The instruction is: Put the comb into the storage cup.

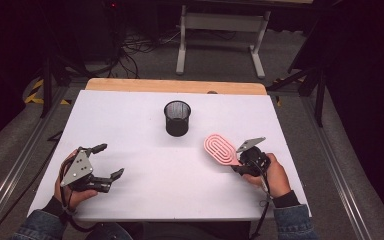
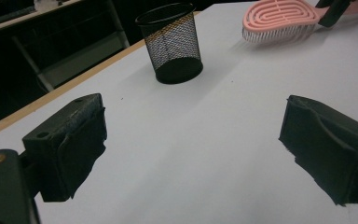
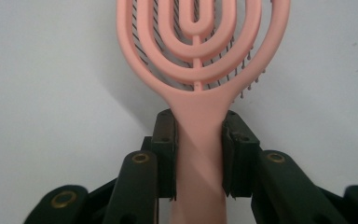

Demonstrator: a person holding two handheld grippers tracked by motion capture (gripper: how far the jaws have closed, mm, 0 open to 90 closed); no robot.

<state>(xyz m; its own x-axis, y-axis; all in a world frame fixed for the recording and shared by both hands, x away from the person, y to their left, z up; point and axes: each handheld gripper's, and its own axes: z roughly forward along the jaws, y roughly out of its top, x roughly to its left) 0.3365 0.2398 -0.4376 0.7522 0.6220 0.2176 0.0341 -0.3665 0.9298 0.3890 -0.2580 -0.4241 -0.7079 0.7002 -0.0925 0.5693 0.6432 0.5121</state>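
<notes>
Plainly, the pink hairbrush (image 3: 200, 70) is a flat oval paddle of nested looped ribs with a straight handle; dark, pale-tipped bristles show through the gaps beneath it. It lies at the right of the white surface (image 1: 155, 170), head pointing toward the middle, bristles down. The right gripper (image 3: 199, 158) pinches its handle, one pad pressed on each side just behind the head. A black mesh cup (image 1: 177, 118) stands upright beyond the brush head, apart from it, toward the far wooden edge (image 1: 175, 86). Between cup and brush lies bare white sheet. The left gripper (image 1: 111, 161) rests at the near left, its jaws spread wide with nothing between them. Broad open sheet stretches between the two grippers. The brush sits near the right edge, the person's right hand (image 1: 272, 177) closer to it.
</notes>
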